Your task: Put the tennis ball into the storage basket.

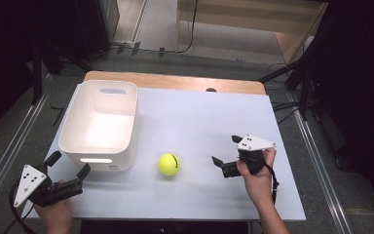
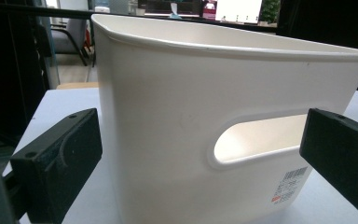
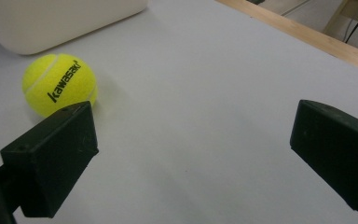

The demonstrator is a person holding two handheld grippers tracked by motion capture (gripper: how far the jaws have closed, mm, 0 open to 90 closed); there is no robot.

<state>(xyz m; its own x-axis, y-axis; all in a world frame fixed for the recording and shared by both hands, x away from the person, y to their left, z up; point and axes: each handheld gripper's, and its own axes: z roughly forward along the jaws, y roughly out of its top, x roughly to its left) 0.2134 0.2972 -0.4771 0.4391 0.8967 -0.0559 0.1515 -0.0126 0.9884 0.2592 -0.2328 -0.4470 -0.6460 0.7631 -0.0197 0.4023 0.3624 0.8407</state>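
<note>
One tennis ball [image 1: 168, 164] lies on the table [image 1: 209, 122], a fuzzy yellow-green sphere with a pale curved seam and the black word "kawasaki" printed on it, as the right gripper view [image 3: 59, 84] shows; it sits free on the smooth, matte white board, just beside the near right corner of the bin, at about four o'clock from it; nothing touches it.

One bin [image 1: 101, 125] stands upright on the left half of the table; it is glossy white plastic, a rounded rectangular tub with thin walls, a rolled rim and two oblong handle slots, one in the far wall and one in the near wall; the left gripper view [image 2: 200, 116] shows a small barcode sticker below the near slot.

There are two grippers, each with two blocky black jaws of dull, hard material and a grey three-cornered plate on top; the left gripper [image 1: 69, 164] sits at seven o'clock from the bin, jaws spread wide and holding nothing, aimed at the bin's near wall; the right gripper [image 1: 226, 150] hovers at three o'clock from the ball, well apart from it, jaws likewise wide open and empty.

A strip of pale wood [image 1: 175, 81] edges the far side of the table.
</note>
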